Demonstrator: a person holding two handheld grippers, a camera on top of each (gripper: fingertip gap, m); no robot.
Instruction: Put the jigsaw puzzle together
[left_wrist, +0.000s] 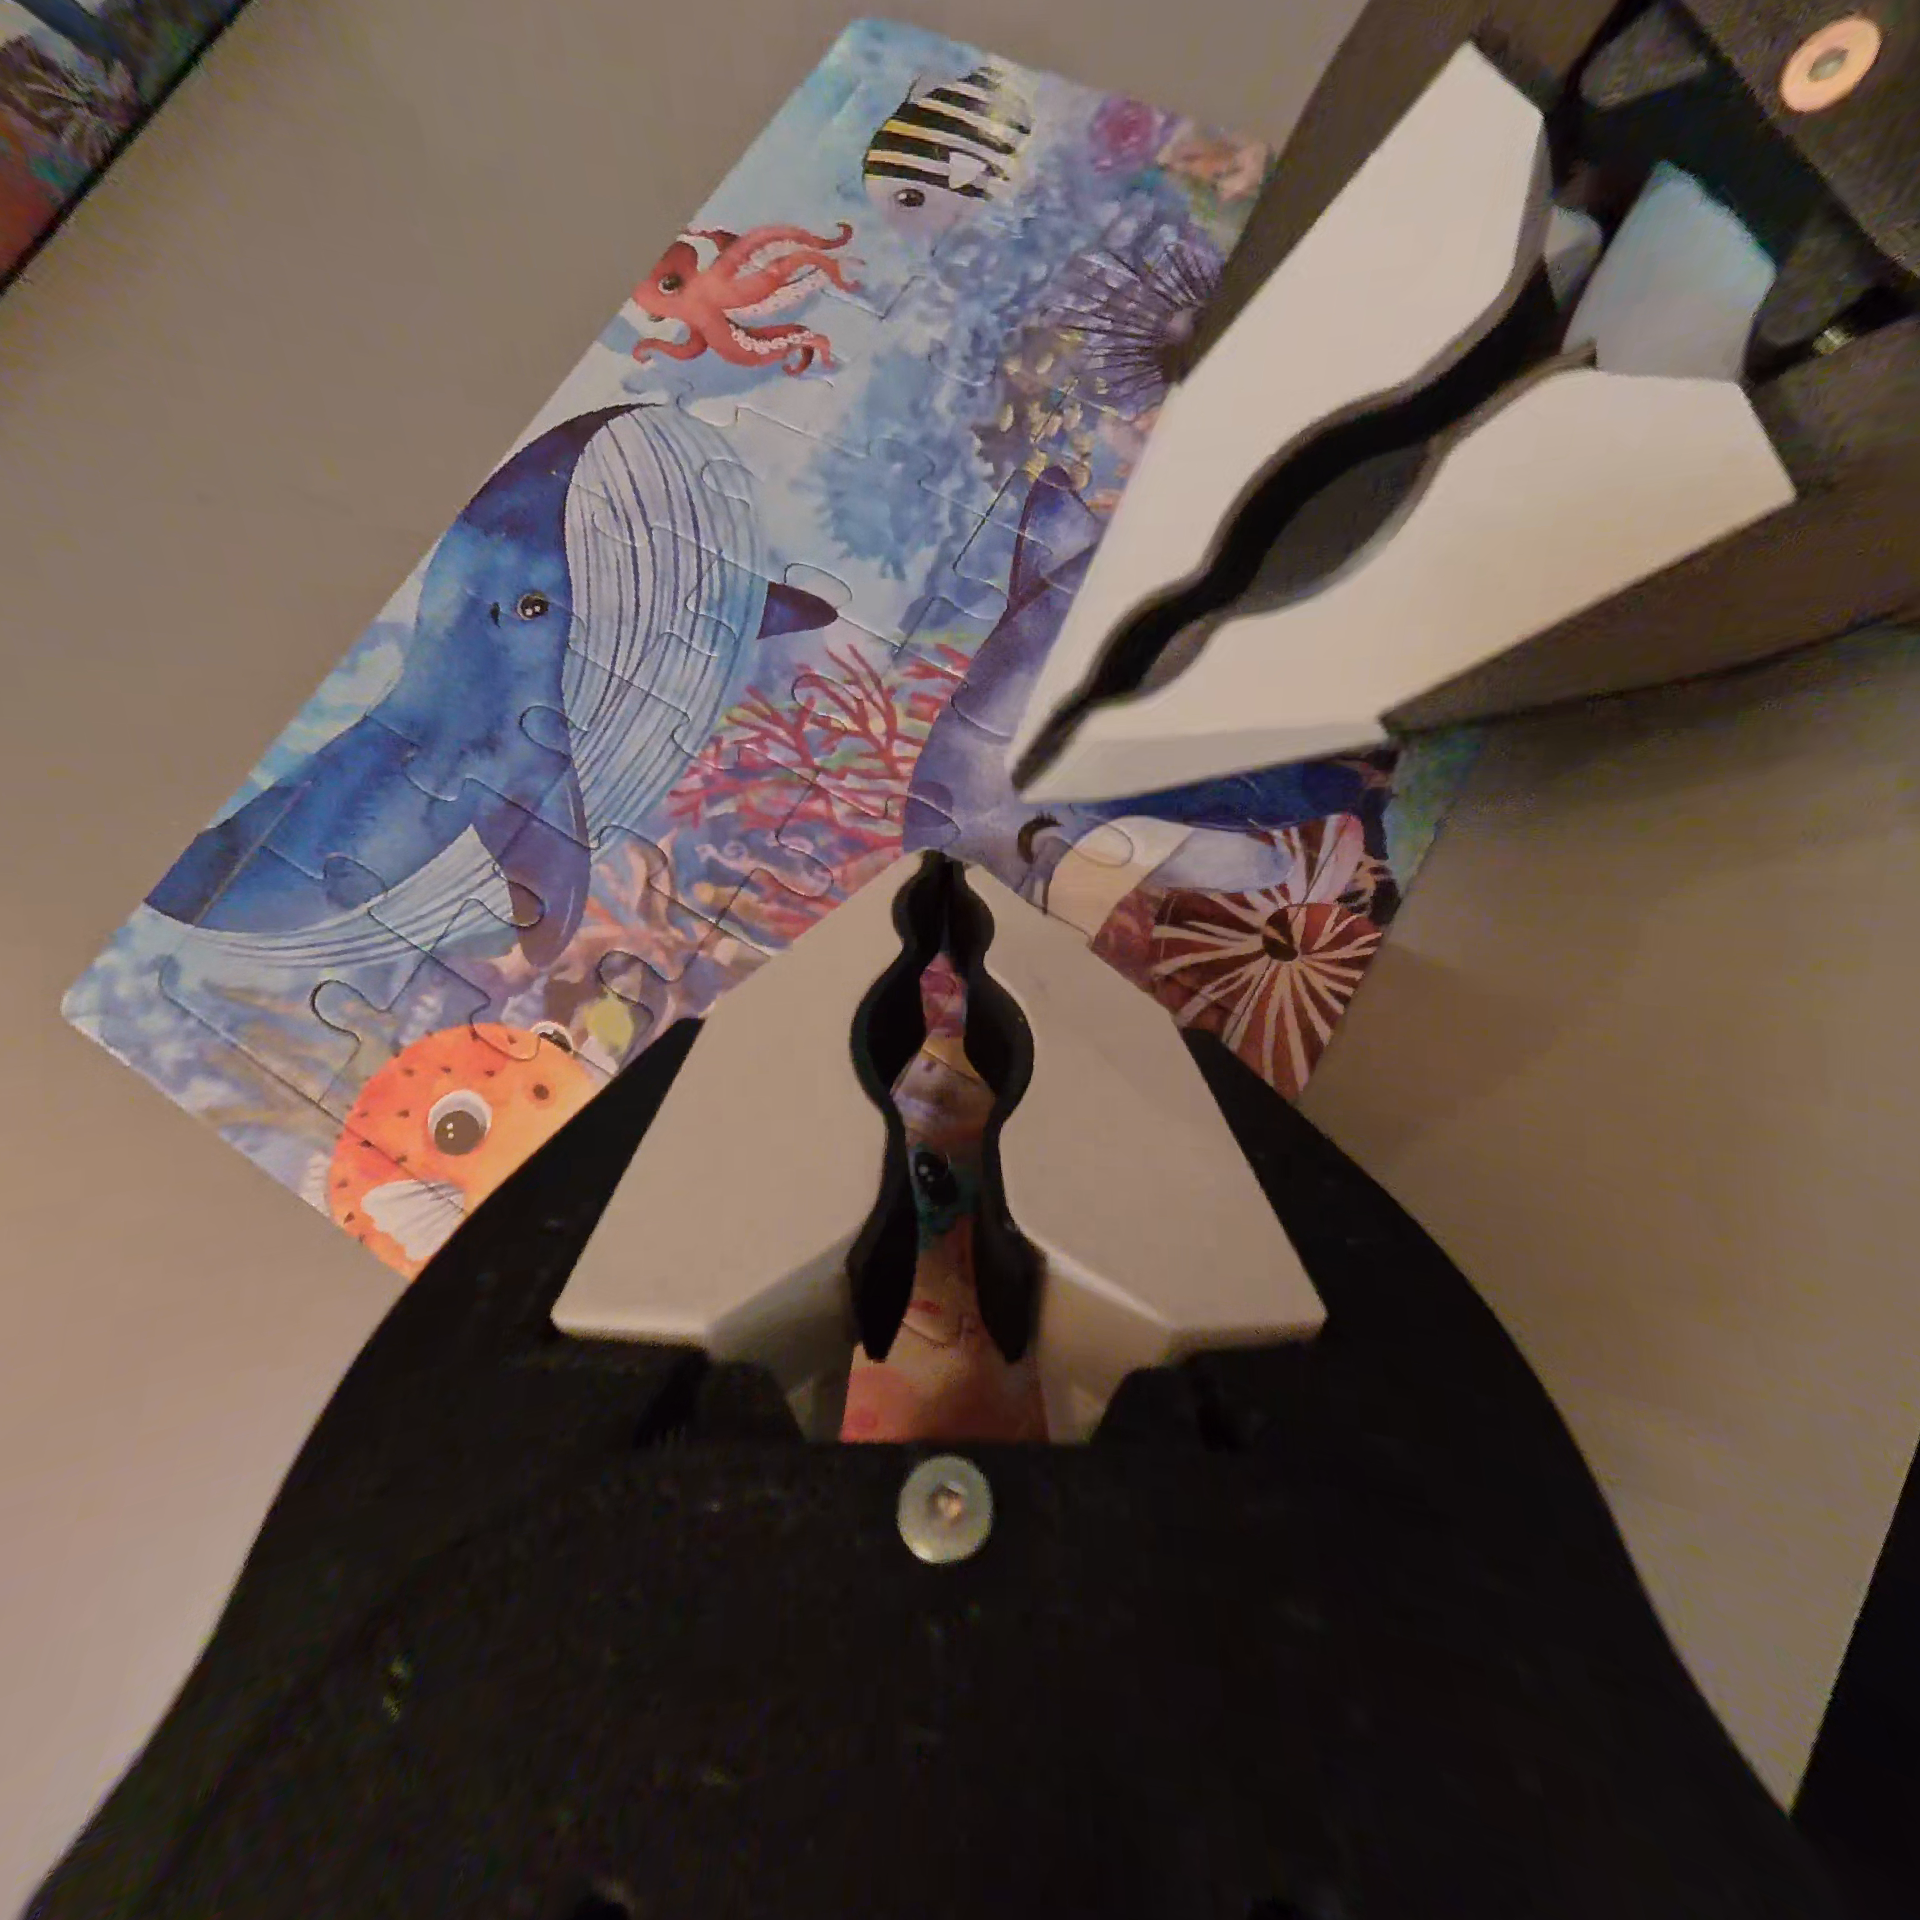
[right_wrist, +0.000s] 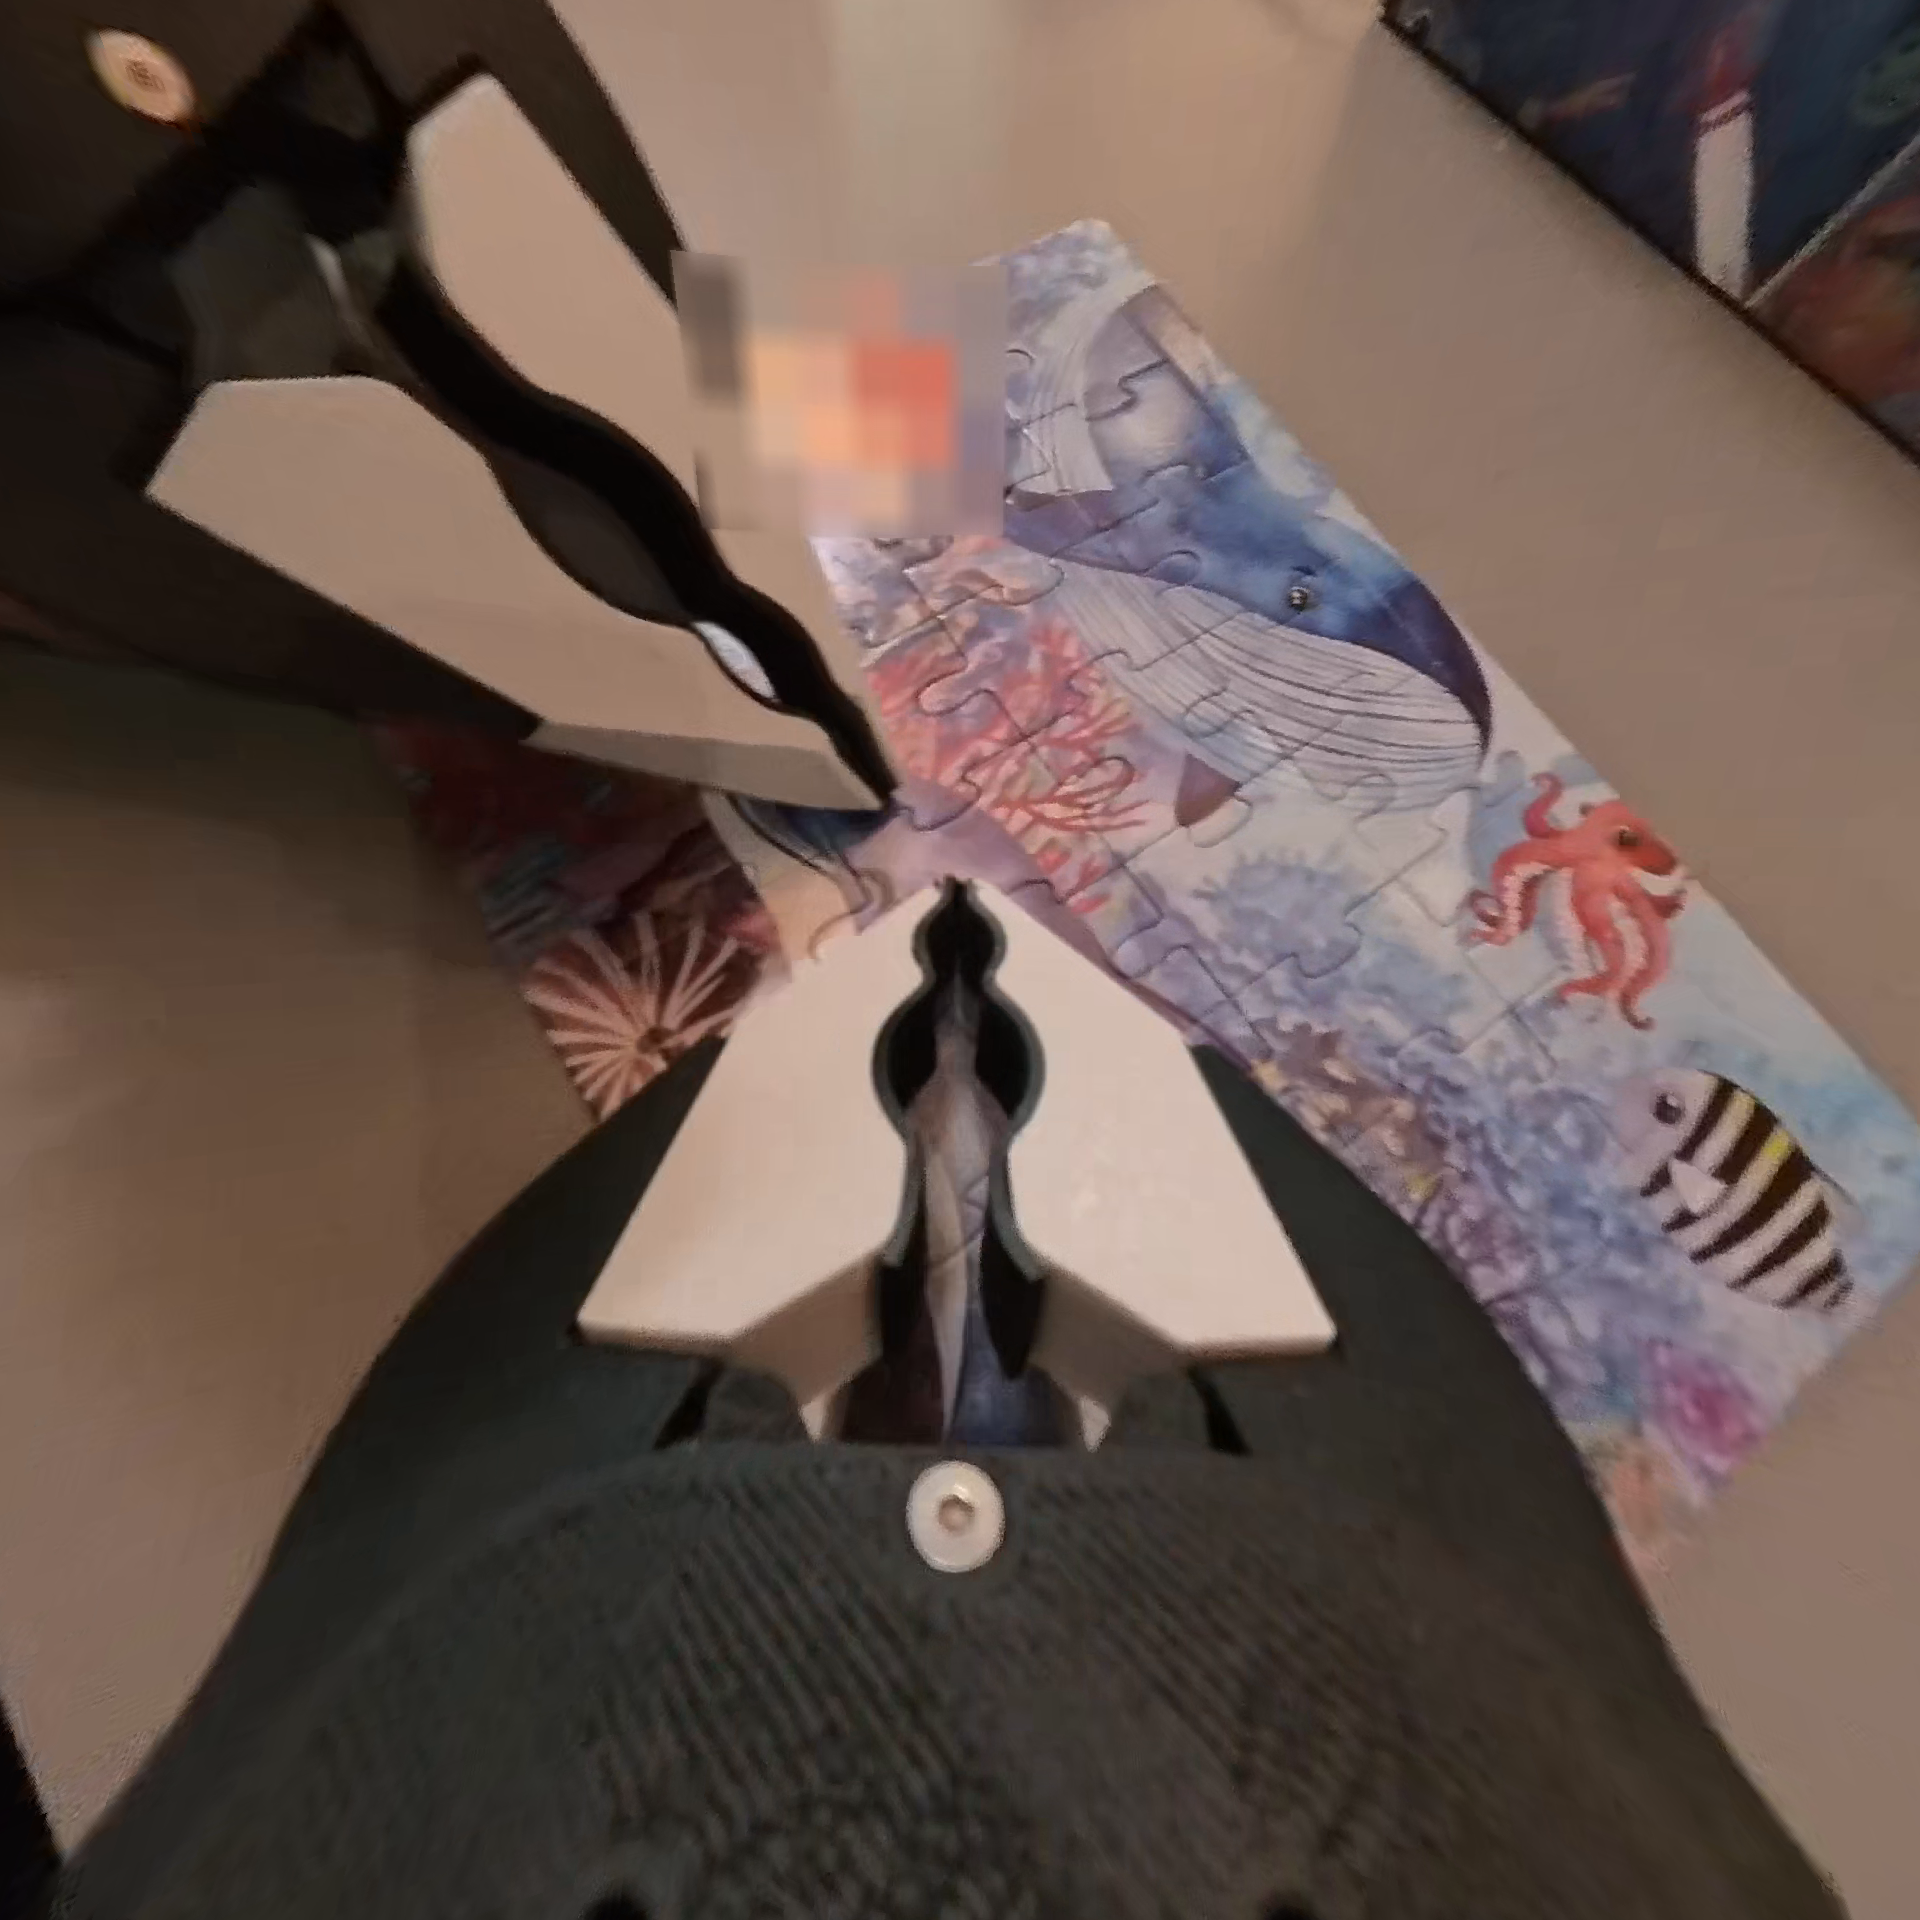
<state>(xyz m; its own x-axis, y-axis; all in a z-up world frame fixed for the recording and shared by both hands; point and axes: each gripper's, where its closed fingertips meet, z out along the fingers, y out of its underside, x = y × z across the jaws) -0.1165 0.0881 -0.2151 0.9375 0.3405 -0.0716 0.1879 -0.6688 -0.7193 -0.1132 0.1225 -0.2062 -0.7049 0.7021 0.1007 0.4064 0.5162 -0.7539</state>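
Left wrist view: the puzzle (left_wrist: 644, 665) is seen whole on the surface (left_wrist: 208, 416), both claws closed empty, tips on its near-right pieces. The left claw (left_wrist: 940, 868) and right claw (left_wrist: 1023, 774) are judged to be pressing seams flat; light downward pressure is called for next.

Plain beige tabletop (left_wrist: 312, 364) is seen across both views, matte, lit dimly w/ warm light; soft shadows are cast on it. A dark-edged colourful box or picture (right_wrist: 1714, 156) is glimpsed at the far edge.
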